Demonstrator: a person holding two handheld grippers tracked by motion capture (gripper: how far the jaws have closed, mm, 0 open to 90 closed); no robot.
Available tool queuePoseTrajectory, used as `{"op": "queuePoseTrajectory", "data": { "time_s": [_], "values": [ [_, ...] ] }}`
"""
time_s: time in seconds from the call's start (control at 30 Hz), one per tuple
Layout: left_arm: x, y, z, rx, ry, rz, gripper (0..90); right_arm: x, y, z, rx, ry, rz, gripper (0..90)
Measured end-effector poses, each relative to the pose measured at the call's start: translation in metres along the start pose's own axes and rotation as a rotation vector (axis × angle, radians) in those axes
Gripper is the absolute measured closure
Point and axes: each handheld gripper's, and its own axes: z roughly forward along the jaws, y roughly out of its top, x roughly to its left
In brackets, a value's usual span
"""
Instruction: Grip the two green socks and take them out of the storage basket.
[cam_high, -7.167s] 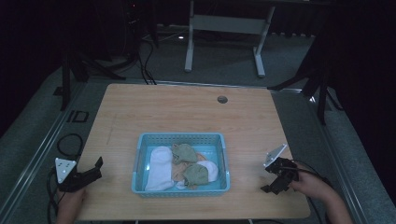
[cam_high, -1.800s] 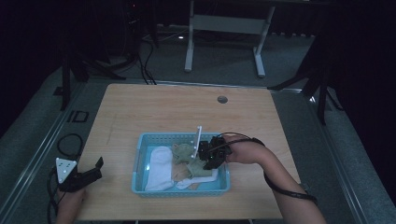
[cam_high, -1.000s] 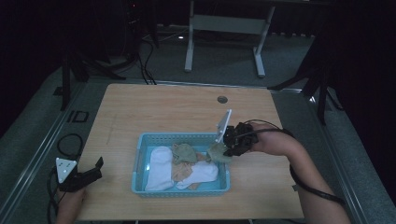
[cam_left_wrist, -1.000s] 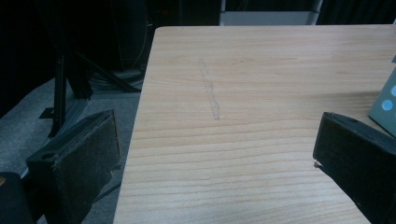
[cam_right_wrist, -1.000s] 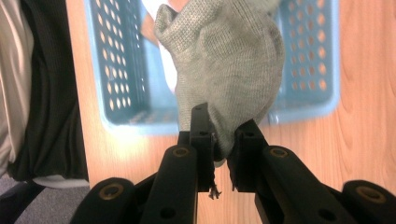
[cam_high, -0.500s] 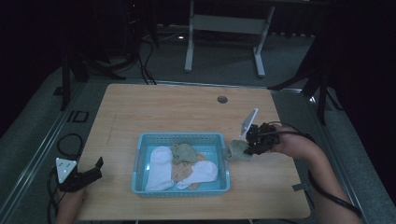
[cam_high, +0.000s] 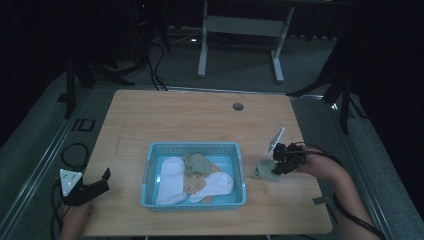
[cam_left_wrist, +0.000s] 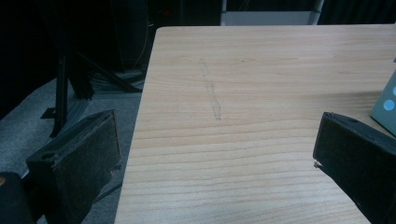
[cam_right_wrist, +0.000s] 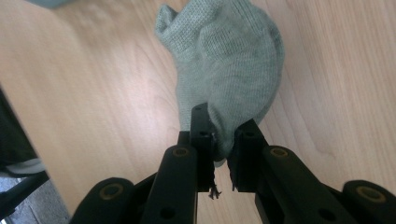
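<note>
My right gripper (cam_high: 276, 167) (cam_right_wrist: 219, 140) is shut on a grey-green sock (cam_high: 264, 168) (cam_right_wrist: 229, 70), which hangs low over the wooden table (cam_high: 200, 120) just right of the blue basket (cam_high: 242, 177). The basket holds a white sock (cam_high: 169, 178), a second white sock (cam_high: 220, 184), an orange sock (cam_high: 196, 183) and another grey-green sock (cam_high: 198, 162). My left gripper (cam_high: 102, 182) (cam_left_wrist: 210, 154) rests at the table's front left corner with its jaws wide apart and only bare wood between them.
A round cable hole (cam_high: 238, 106) sits near the table's far edge. A basket corner (cam_left_wrist: 386, 100) shows at the right edge of the left gripper view. A desk frame (cam_high: 240, 30) and stand legs (cam_high: 80, 75) occupy the dark floor beyond the table.
My right gripper reached into the basket, closed on the grey-green sock and carried it rightward and down, out over the table beside the basket. The left gripper stayed put.
</note>
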Motion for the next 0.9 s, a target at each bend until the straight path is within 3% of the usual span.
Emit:
{"op": "queuePoseTrajectory", "data": {
  "time_s": [0.4, 0.47, 0.5, 0.67, 0.9],
  "values": [
    [0.0, 0.0, 0.0, 0.001, -0.002, 0.0, 0.3, -0.012, -0.014, 0.038, 0.064, 0.013, 0.057, 80.9],
    [0.0, 0.0, 0.0, 0.001, -0.002, -0.001, 0.3, -0.014, -0.015, 0.041, 0.072, 0.014, 0.067, 78.9],
    [0.0, 0.0, 0.0, 0.001, -0.002, -0.001, 0.4, -0.014, -0.016, 0.043, 0.075, 0.014, 0.074, 73.6],
    [0.0, 0.0, 0.0, 0.001, 0.001, 0.0, 0.3, -0.016, -0.017, 0.034, 0.042, -0.001, 0.096, 61.2],
    [0.0, 0.0, 0.0, 0.001, 0.0, -0.002, 0.3, -0.013, -0.01, 0.014, 0.034, -0.027, 0.076, 50.0]
  ]
}}
